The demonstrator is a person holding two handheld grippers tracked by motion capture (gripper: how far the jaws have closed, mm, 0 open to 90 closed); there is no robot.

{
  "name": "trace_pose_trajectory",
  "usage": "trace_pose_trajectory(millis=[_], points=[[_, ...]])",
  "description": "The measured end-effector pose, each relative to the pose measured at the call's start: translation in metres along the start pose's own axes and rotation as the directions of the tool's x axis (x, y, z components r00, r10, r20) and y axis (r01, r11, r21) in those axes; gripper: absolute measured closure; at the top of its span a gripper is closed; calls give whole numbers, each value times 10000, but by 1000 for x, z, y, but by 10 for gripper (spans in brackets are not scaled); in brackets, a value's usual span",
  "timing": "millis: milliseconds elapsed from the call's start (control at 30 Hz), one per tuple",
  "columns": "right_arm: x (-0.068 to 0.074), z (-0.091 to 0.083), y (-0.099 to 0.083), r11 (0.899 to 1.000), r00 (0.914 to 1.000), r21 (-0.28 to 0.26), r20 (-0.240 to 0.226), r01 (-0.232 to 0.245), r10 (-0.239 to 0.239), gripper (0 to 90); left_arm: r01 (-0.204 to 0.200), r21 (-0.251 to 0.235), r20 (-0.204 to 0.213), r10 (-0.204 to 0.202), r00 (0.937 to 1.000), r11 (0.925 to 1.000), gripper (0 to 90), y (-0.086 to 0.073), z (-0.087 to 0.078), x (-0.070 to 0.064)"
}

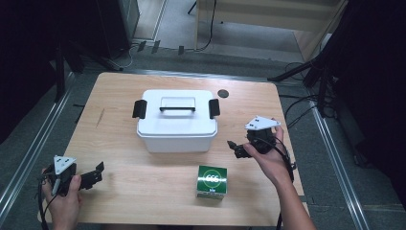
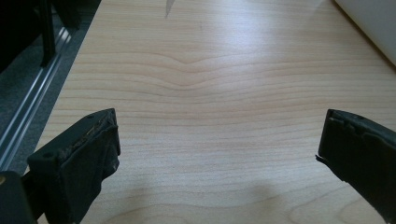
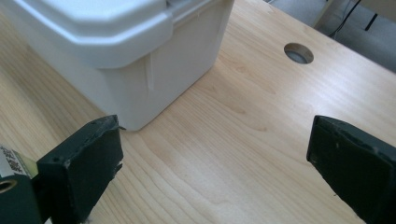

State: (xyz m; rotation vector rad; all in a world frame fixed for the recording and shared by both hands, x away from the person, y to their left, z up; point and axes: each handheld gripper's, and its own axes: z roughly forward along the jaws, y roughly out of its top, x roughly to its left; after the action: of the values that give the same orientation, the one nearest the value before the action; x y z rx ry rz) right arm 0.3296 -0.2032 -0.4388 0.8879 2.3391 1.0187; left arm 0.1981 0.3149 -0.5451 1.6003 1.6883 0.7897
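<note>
A white plastic box [image 1: 177,127] with a closed lid, a top handle and two black side latches stands in the middle of the wooden table [image 1: 124,196]. A small green and white carton [image 1: 211,181] sits in front of it, toward the right. My left gripper [image 1: 99,173] hovers at the table's near left corner, open, over bare wood [image 2: 217,140]. My right gripper [image 1: 233,148] is held just right of the box, open, its jaws aimed at the box's near right corner [image 3: 215,144]. The white box [image 3: 116,46] rises at the upper left of the right gripper view.
A round cable hole [image 1: 223,93] lies in the table behind the box, and shows as the hole [image 3: 298,52] in the right gripper view. Bare wood stretches left of the box. Metal floor rails [image 1: 28,153] run along both sides of the table. Dark stands and cables surround it.
</note>
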Motion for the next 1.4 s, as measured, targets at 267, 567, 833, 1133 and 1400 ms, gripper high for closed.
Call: trace_pose_trajectory(millis=[267, 567, 833, 1133, 1400], points=[[4, -3, 38, 9906, 9907, 506, -567, 1268, -1239, 13, -53, 224, -234, 58, 9997, 9997, 0, -4, 7, -2], [13, 2, 103, 9590, 9580, 1010, -1409, 2648, -2496, 16, -77, 294, -242, 84, 9997, 9995, 0, -5, 8, -3], [27, 21, 134, 9232, 9271, 1420, -1743, 3570, -3317, 111, -50, 255, -189, 55, 9998, 9997, 0, -5, 8, -3], [48, 46, 156, 8586, 8732, 1871, -2111, 4772, -4393, 126, -155, 291, -244, 162, 9996, 9995, 0, -5, 9, -4], [68, 62, 169, 8016, 8187, 1986, -2619, 5639, -5110, 241, -91, 351, -119, 96, 9999, 9993, 0, -4, 9, -3]])
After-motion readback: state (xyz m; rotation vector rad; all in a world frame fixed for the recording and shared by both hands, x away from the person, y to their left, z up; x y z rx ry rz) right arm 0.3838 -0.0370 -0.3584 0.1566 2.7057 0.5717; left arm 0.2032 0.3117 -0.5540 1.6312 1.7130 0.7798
